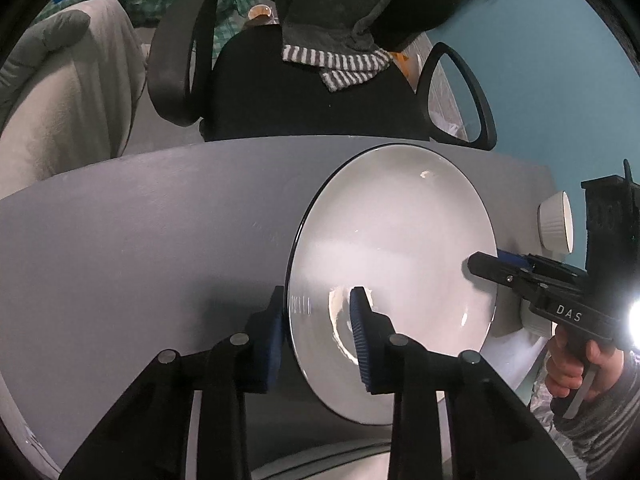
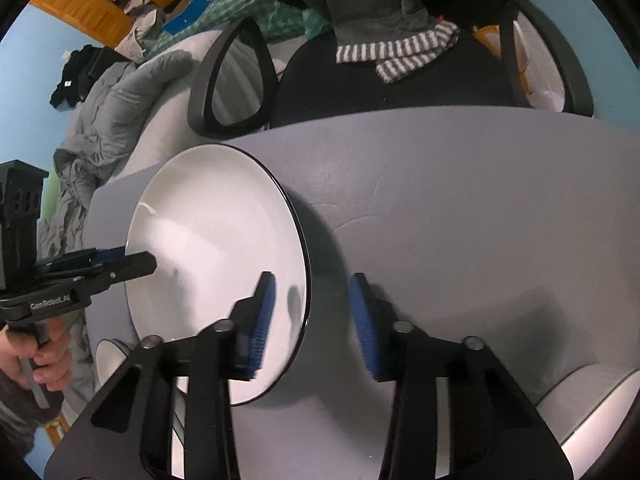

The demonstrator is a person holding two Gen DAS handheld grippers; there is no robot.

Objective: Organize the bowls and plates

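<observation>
plate (image 1: 394, 240) held at opposite rims by both grippers.

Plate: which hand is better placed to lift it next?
Left, probably. The left tool straddles the rim of the plate, one pad against its edge. The right tool also straddles it, but with clear gaps on both sides.

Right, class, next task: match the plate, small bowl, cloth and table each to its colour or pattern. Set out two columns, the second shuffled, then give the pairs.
Column one
1. plate
2. small bowl
3. cloth
4. table

Column two
A. grey and white stripes
B. plain grey
C. white, ribbed outside
D. white with a thin dark rim

Pairs: 1-D, 2-C, 3-A, 4-B
</observation>
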